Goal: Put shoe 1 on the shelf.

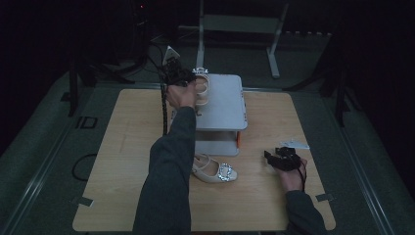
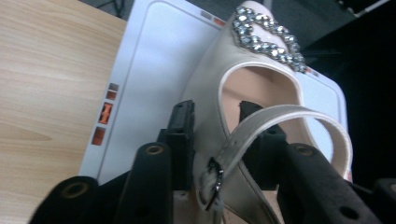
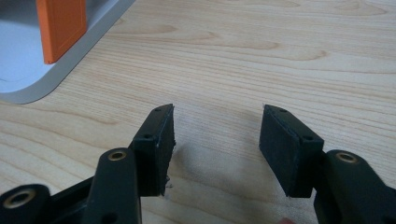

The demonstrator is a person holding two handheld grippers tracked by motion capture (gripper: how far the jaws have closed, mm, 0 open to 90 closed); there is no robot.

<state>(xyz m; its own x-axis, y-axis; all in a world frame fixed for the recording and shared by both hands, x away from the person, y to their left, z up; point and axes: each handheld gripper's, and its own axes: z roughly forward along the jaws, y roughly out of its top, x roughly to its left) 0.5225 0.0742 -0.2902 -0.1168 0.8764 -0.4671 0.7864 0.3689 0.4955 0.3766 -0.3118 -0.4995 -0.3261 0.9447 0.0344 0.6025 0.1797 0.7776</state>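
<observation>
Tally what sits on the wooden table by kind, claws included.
Cream shoes with rhinestone buckles: 2, one on top of the rack, one on the table in front of it
Grey two-tier rack: 1
Claws: 2, left astride the upper shoe's side wall, right with nothing between its jaws
Total: 5

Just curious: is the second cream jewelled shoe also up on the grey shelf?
No, the second cream jewelled shoe lies on the wooden table, below the grey shelf.
</observation>
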